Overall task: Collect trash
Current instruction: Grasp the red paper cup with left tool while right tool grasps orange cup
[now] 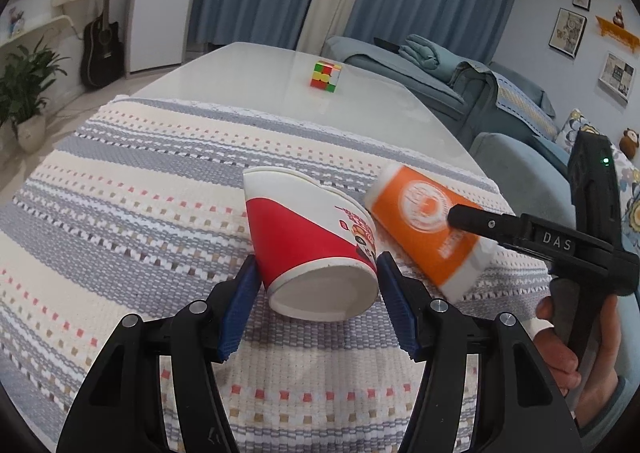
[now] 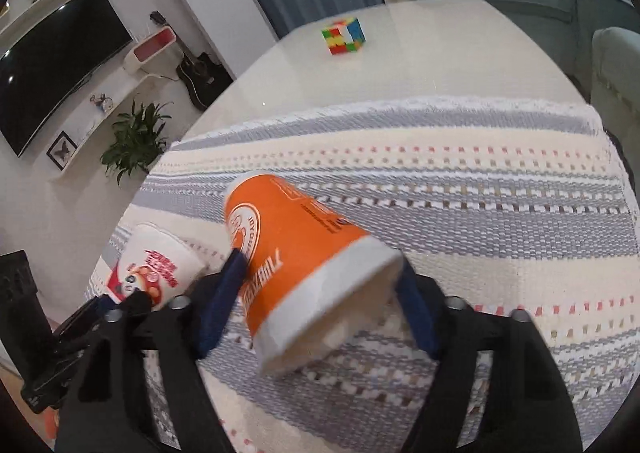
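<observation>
Striped cloth [image 1: 140,193] covers the surface; left tongs [image 1: 316,289] clamp the red cup [image 1: 308,237], right tongs [image 2: 320,293] clamp the orange cup [image 2: 304,253], both tilted. Pickup seems done; next, carrying them to a bin, none visible.

The letters "DAS" are showing in white on the black right gripper [image 1: 472,219], just beside the orange cup [image 1: 428,225]. The words on both cups are too blurry to read.
</observation>
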`<state>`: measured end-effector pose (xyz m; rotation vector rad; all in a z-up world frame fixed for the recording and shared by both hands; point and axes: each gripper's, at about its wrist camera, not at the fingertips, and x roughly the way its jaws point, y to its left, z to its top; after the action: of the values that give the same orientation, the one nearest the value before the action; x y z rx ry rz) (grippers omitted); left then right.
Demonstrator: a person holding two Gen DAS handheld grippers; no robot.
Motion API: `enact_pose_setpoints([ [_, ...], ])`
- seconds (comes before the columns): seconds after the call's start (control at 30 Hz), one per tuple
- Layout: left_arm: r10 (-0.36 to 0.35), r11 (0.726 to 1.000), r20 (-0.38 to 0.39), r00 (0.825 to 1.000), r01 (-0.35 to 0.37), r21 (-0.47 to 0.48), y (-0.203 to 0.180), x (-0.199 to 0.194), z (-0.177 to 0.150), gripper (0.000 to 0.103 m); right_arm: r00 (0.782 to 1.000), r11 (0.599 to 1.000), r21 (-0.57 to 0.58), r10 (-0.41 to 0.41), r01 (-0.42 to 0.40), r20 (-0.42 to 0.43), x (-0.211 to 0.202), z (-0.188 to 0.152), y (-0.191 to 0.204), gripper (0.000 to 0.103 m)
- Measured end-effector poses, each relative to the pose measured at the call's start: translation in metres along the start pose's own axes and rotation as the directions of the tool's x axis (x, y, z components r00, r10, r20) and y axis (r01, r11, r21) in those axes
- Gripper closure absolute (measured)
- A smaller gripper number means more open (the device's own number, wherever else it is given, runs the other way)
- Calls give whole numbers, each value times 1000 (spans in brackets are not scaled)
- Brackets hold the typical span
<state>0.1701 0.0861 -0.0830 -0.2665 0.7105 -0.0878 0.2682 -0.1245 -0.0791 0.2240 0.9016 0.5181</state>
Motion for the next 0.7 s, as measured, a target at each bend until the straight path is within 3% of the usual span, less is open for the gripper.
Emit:
enact_pose_setpoints([
  [0.17,-6,1000,9,1000,6,-21,5,-2,-1,45,998,993,-105,-52,56,37,-11,-1,30,55],
  [0.37,-13,998,25,1000,14,-57,12,-7,-1,45,992,960,-252,-116,124,47,-8,-6,79,57],
  [0.63,-2,997,39,999,5,-77,15,-12,-1,45,997,980,-185,-79,73,-23,22,-7,89,54],
  [0.7,-9,996,40,999,13,-90,17,-12,-2,45,997,986,-154,-67,61,-37,27,-8,86,59],
])
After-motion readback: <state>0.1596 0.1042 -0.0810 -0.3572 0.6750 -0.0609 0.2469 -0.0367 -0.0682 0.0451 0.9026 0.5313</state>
